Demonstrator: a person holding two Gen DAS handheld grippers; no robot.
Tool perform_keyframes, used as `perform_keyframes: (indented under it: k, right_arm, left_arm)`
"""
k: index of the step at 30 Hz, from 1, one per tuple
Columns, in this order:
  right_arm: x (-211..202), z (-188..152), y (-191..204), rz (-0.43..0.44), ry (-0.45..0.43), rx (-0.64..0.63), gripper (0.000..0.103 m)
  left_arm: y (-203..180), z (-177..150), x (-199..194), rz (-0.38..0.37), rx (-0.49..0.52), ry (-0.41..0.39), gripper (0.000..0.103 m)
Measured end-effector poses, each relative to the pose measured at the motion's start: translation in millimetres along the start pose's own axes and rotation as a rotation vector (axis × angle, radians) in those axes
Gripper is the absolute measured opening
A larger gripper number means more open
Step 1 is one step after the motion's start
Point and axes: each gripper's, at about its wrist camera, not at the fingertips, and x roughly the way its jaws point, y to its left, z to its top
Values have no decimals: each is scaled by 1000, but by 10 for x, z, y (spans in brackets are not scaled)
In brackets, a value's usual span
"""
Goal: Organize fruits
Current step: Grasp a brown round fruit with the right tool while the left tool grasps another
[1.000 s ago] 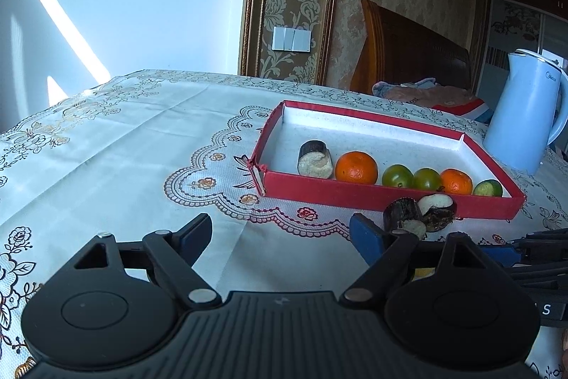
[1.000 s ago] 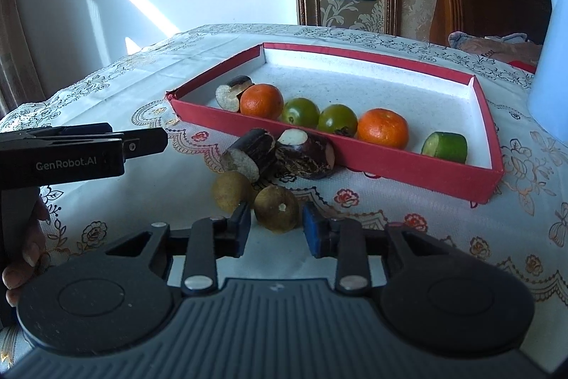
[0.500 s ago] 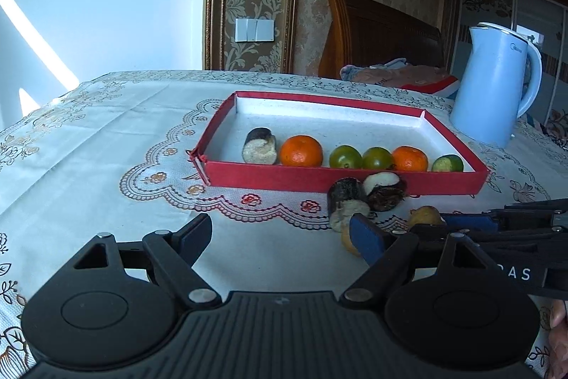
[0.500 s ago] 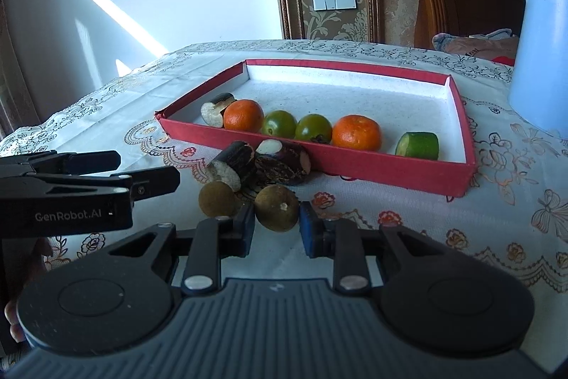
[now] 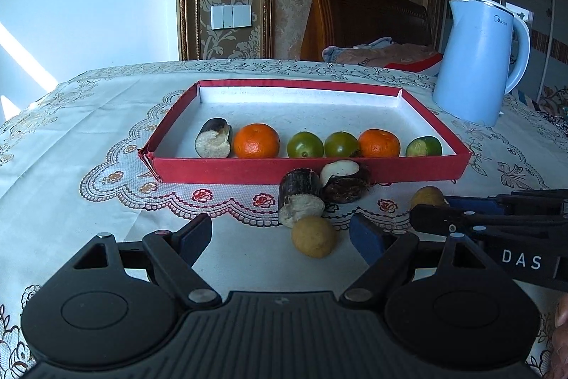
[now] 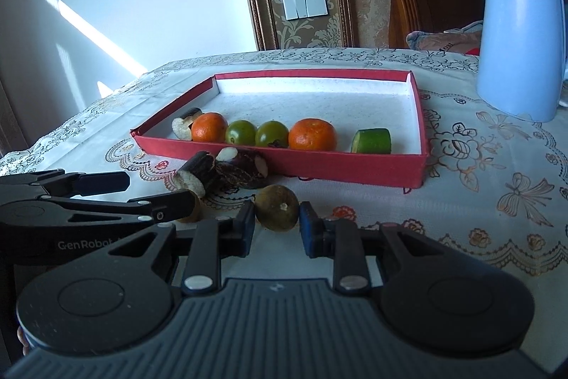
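Note:
A red tray (image 5: 319,171) holds a row of fruit: a dark cut piece (image 5: 213,142), two oranges (image 5: 256,140), two green fruits (image 5: 305,144) and a green cut piece (image 5: 424,146). Two dark pieces (image 5: 301,198) lie on the cloth against its front wall. My left gripper (image 5: 280,231) is open, and a brown round fruit (image 5: 314,237) lies on the cloth near its right finger. My right gripper (image 6: 277,229) is shut on a second brown round fruit (image 6: 277,206), which also shows at its tip (image 5: 427,198) in the left wrist view.
A light blue kettle (image 5: 479,59) stands to the right behind the tray. The table carries a white embroidered cloth (image 5: 88,137). A wooden chair back (image 5: 355,16) with folded fabric stands beyond the far edge. My left gripper (image 6: 159,190) crosses the left of the right wrist view.
Both views have swung, so the tray now sits more central. My left gripper has come closer to the loose brown fruit. The right gripper keeps its fruit between the fingers.

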Motion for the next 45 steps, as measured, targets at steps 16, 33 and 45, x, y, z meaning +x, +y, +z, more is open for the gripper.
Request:
perform_keyframes:
  k: [16, 33, 45]
  right_arm:
    - [-10, -8, -59, 7, -16, 31, 26]
    - [16, -14, -69, -1, -10, 39, 26]
    - [12, -11, -61, -12, -12, 34, 26]
  left_arm:
    - [-127, 7, 175, 40, 23, 85, 75]
    - [-142, -4, 153, 31, 29, 70, 43]
    - [-73, -30, 98, 13, -1, 55, 28]
